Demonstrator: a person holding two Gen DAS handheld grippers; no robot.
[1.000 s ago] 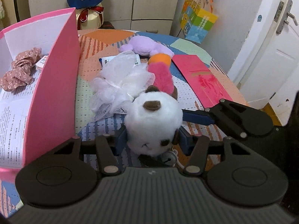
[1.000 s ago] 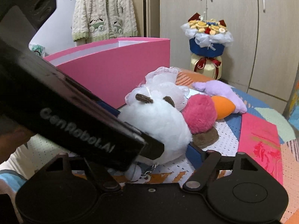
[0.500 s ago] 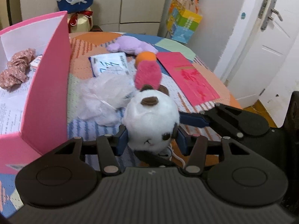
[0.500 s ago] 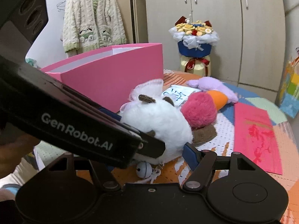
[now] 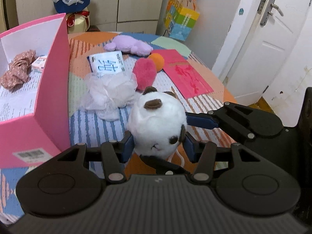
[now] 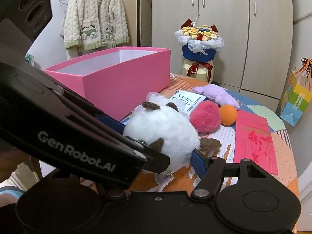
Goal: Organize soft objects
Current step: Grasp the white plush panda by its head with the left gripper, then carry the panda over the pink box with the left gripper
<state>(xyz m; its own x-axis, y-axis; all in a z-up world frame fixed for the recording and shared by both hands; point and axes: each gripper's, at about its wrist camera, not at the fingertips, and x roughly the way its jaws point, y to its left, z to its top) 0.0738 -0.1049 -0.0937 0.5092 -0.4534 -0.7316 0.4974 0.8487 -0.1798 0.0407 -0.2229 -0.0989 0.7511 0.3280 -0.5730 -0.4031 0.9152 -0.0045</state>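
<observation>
- the box (image 5: 52,89) stands on the table (image 5: 204,105), left of everything else in the left wrist view.
- in the box, a scrunchie (image 5: 18,69) lies against the far end, a small packet (image 5: 40,63) just right of it.
- right of the box, the mesh puff (image 5: 111,89) lies on the table, overlapping the near edge of the tissue pack (image 5: 106,63) behind it.
- right of the puff sits a pompom (image 5: 145,73), a ball (image 5: 157,61) touching its far side.
- the plush toy (image 5: 128,45) lies behind the ball, farther from the box.
- the envelope (image 5: 185,73) lies flat right of the ball.
- the panda head (image 5: 158,124) sits nearest, before the puff, between the left gripper (image 5: 159,146) fingers.
- the bouquet (image 6: 199,44) stands behind the box, off the table.
</observation>
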